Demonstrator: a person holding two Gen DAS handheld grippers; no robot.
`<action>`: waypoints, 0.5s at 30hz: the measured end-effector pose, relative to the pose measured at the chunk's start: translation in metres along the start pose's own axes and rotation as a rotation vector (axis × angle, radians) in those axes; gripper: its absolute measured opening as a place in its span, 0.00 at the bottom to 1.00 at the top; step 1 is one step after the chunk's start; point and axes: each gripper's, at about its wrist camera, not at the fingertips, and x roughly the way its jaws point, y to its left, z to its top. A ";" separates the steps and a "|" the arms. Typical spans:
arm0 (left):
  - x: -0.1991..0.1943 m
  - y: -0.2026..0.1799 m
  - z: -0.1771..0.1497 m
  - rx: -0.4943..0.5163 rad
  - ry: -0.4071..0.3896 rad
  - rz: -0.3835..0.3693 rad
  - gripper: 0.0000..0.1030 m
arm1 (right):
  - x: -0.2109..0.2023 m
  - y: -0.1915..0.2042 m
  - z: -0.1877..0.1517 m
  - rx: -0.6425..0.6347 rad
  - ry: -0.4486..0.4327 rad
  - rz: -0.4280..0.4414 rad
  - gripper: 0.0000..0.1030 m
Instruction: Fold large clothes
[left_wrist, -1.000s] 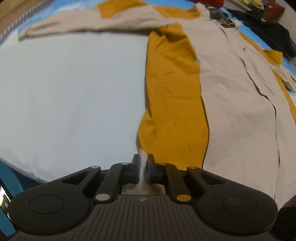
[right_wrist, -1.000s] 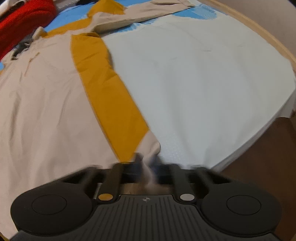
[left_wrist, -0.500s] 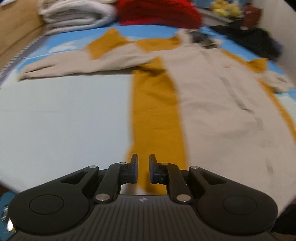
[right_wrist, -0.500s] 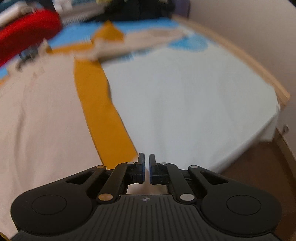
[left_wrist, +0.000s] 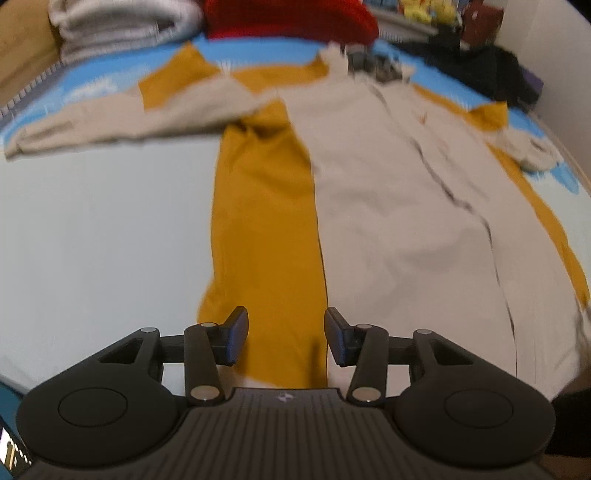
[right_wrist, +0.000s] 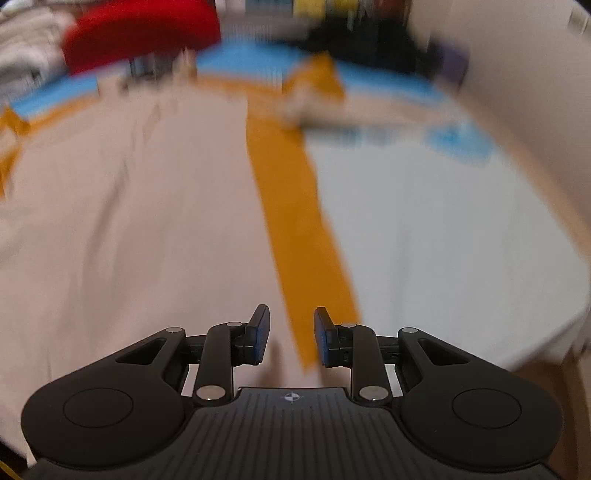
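No containers anywhere, just a bed (left_wrist: 92, 229) with a pale sheet and a blue patterned cover toward the head end.

Spread flat across it: a big beige-and-mustard shirt (left_wrist: 388, 221), front up, placket running down the middle, mustard panels down both sides. Hem end nearest the cameras, collar end far away.

Left claw (left_wrist: 285, 338) hanging over the hem, right above the mustard side panel. Jaws spreading apart, nothing pinched, only cloth lying flat below the gap.

Right claw (right_wrist: 291, 339) over the other hem corner, above the opposite mustard strip of the shirt (right_wrist: 129, 221). Jaws also opening, narrower gap than the left one, nothing gripped either.

Only visible from the left wrist: one sleeve stretched out sideways across the sheet, a folded grey-white stack (left_wrist: 122, 26) in the far corner, dark clothes (left_wrist: 480, 70) heaped at the far right, the other sleeve bunched near the bed edge.

Only visible from the right wrist: a plain wall (right_wrist: 524, 74) alongside the bed and the sheet's edge dropping off at the lower right. Very smeared, so far-end clutter unreadable.

Seen from both: a red bundle (left_wrist: 288, 18) at the head of the bed.
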 end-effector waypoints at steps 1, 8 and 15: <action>-0.003 -0.002 0.003 0.001 -0.032 0.002 0.49 | -0.012 0.000 0.005 0.004 -0.078 -0.008 0.26; -0.032 -0.017 0.018 0.012 -0.239 0.022 0.63 | -0.095 -0.014 0.034 0.078 -0.497 0.041 0.26; -0.053 -0.027 0.021 0.035 -0.377 -0.016 0.72 | -0.134 -0.029 0.042 0.080 -0.642 0.173 0.50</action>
